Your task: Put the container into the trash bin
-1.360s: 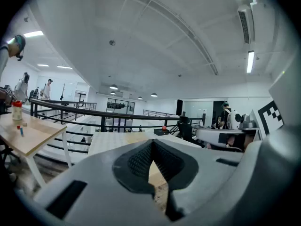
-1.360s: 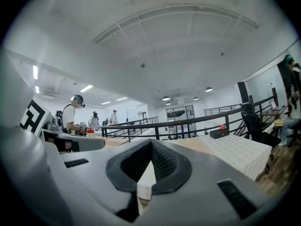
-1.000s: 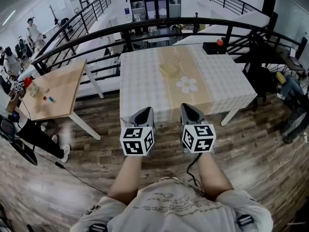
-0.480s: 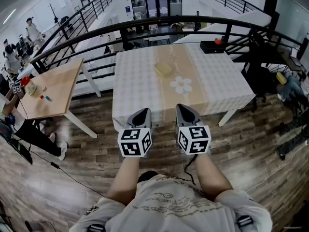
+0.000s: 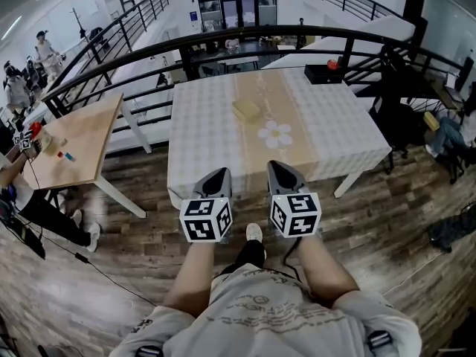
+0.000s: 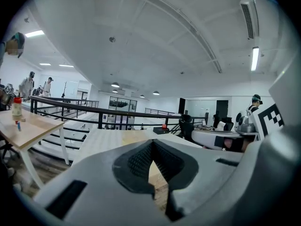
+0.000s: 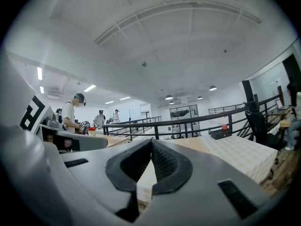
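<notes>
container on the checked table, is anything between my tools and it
Nothing visible does. Only bare tablecloth lies between the container and the left tool and right tool, both shut and empty at the near side. No trash bin is in view, so that path cannot be judged.

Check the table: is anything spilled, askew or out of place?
Nothing stands out. The container rests on the table, no spill around it; the left hand-held gripper and right hand-held gripper are shut, empty.
</notes>
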### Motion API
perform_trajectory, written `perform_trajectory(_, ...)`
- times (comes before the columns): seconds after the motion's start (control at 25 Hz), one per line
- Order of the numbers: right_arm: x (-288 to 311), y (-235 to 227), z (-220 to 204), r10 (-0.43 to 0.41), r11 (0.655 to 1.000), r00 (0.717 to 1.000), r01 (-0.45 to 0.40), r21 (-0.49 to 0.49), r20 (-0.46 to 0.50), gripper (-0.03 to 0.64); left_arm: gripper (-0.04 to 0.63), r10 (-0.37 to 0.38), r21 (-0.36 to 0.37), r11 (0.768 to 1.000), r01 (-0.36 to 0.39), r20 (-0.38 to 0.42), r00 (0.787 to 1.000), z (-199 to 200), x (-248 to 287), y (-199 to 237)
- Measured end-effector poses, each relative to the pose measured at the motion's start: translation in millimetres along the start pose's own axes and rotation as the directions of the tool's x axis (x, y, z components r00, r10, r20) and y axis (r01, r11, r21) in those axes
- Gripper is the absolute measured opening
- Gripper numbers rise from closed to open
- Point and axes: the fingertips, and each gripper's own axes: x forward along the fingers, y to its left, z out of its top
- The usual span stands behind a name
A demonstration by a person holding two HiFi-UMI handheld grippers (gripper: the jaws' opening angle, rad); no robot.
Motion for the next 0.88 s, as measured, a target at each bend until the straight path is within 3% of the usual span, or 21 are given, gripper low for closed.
perform_trajectory(0.36,62.4,-41.0,-2.1,-0.025,1.0,1.0,0.025,-0.001,-0.01,0.003,0.005,-0.027,-0.011,1.0,0.027,0.01,1.0,9.8,74.5,19.5)
perform_trajectory(0.88,215.4,-92.5,1.9,0.002,1.0,0.997,-0.001,0.001,-0.074,0.003,0.005,-0.025,-0.027,0.999,0.024,-0.038,0.999,37.4,212.4,85.4)
